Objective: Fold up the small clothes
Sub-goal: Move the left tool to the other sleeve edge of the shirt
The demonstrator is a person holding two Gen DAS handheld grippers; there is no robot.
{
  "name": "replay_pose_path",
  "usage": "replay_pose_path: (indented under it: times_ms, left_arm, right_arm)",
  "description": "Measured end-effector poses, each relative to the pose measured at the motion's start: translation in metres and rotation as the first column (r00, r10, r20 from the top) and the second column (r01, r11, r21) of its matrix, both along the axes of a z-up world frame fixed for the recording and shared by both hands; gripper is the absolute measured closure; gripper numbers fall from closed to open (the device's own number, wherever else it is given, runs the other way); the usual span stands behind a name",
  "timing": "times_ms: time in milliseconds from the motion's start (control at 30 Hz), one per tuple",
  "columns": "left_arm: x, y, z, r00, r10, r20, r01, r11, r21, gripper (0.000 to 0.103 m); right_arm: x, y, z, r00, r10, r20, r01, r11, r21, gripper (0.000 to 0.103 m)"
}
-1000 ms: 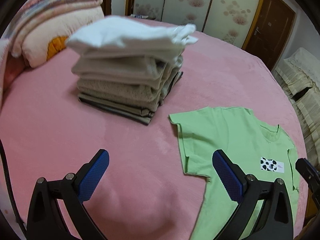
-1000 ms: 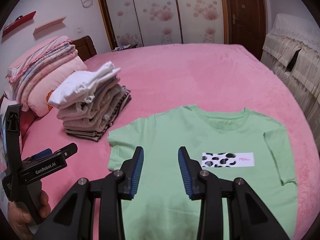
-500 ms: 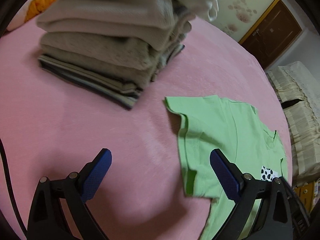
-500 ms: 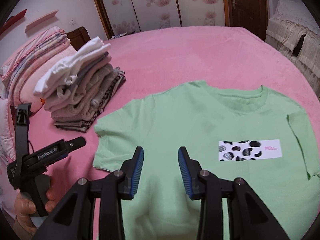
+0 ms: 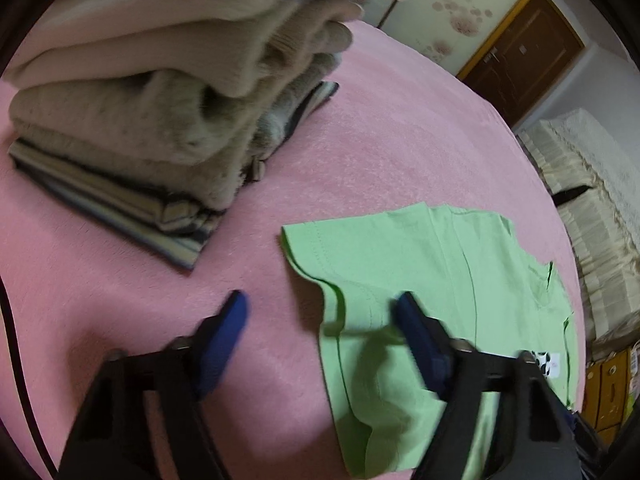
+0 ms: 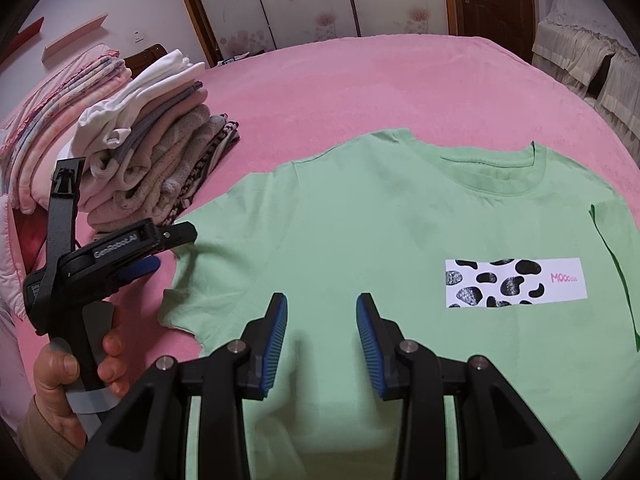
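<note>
Tongs (image 5: 320,316) blurred — sleeve (image 5: 320,252) between

"GenRobot.AI" on left gripper (image 6: 160,254), "MOO" on T-shirt (image 6: 360,220)

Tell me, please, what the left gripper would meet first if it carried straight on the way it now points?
Most likely the sleeve of the green T-shirt on the pink bedspread: the left gripper has its closing jaws astride the sleeve's edge, though depth is unclear.

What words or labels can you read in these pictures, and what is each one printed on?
"GenRobot.AI": on the arm of the left hand-held gripper, right wrist view.
"MOO" and smaller pink letters too small to read: on the cow-spot patch of the green T-shirt.
Nothing else is readable.
</note>
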State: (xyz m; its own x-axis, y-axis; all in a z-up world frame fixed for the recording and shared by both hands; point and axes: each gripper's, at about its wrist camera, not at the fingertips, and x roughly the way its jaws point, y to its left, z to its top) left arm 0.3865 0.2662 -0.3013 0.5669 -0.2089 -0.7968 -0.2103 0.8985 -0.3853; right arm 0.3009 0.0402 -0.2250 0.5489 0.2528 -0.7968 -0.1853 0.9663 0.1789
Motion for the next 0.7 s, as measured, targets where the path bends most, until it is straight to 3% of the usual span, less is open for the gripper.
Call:
replay_pose_path:
  times_ms: [33, 100, 300, 467, 700]
  left_arm:
    - [0.0, -0.002, 0.0, 1.0, -0.011, 0.001, 0.011, 1.0, 0.003, 0.056]
    - [0.003, -0.008, 0.0, 0.999, -0.049, -0.004, 0.049, 0.999, -0.004, 0.084]
    - [0.002, -0.034, 0.021, 0.998, -0.056, 0.031, 0.052, 0.992, 0.112, 0.091]
    - [0.004, -0.054, 0.053, 0.995, -0.057, 0.08, 0.046, 0.99, 0.131, 0.091]
    - [0.009, -0.118, 0.084, 0.978, -0.176, 0.113, 0.155, 0.973, 0.17, 0.091]
  right_arm:
    - [0.0, 0.0, -0.001, 1.0, -0.001, -0.002, 0.001, 1.0, 0.002, 0.067]
    - [0.0, -0.001, -0.002, 1.0, -0.001, -0.005, 0.001, 1.0, 0.005, 0.067]
    - [-0.002, -0.006, -0.002, 1.0, -0.003, -0.002, 0.003, 1.0, 0.02, 0.067]
    - [-0.005, -0.021, 0.004, 1.0, -0.019, 0.006, 0.019, 0.999, 0.04, 0.067]
    - [-0.012, -0.055, 0.011, 0.997, -0.072, 0.015, 0.071, 0.995, 0.07, 0.067]
